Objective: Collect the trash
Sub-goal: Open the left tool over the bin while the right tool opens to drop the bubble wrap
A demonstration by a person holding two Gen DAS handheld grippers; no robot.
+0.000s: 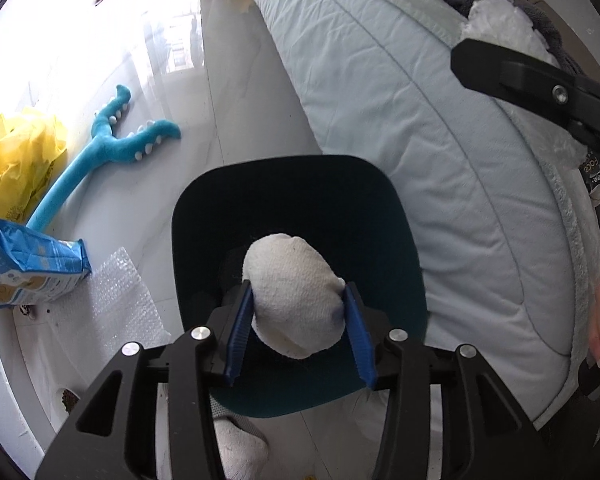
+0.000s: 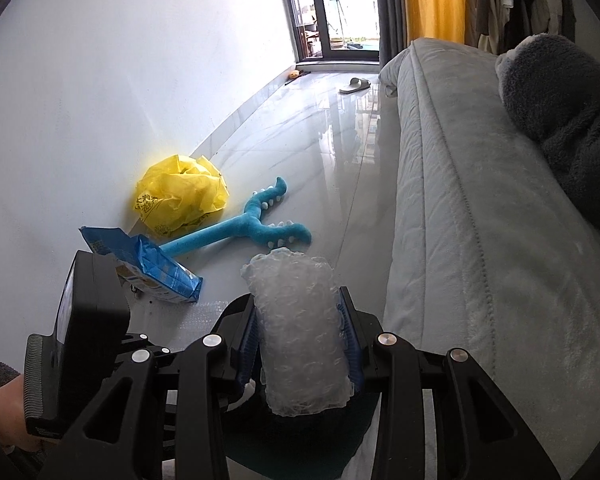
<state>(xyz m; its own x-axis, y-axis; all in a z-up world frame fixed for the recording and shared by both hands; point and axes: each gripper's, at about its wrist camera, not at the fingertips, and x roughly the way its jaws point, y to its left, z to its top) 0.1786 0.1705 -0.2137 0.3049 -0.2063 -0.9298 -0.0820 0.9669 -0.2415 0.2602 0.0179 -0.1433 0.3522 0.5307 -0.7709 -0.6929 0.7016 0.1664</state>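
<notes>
Two grippers hung over a dark bin (image 1: 300,208) beside the bed (image 1: 420,120). Between the left gripper's (image 1: 298,312) blue pads lay a white cloth wad (image 1: 292,292), touching both; whether it was still pinched I cannot tell. The right gripper (image 2: 300,344) clamped a bubble-wrap roll (image 2: 296,328). Left of the bin, open floor (image 2: 320,140) ran past a yellow bag (image 2: 180,192).

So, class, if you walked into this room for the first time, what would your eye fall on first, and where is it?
Probably the crumpled yellow bag on the pale floor against the wall, with the blue forked plush toy lying beside it. Close up, a white wad sits between the left gripper jaws over a dark bin, and a bubble-wrap roll is clamped in the right gripper next to the grey sofa.
</notes>
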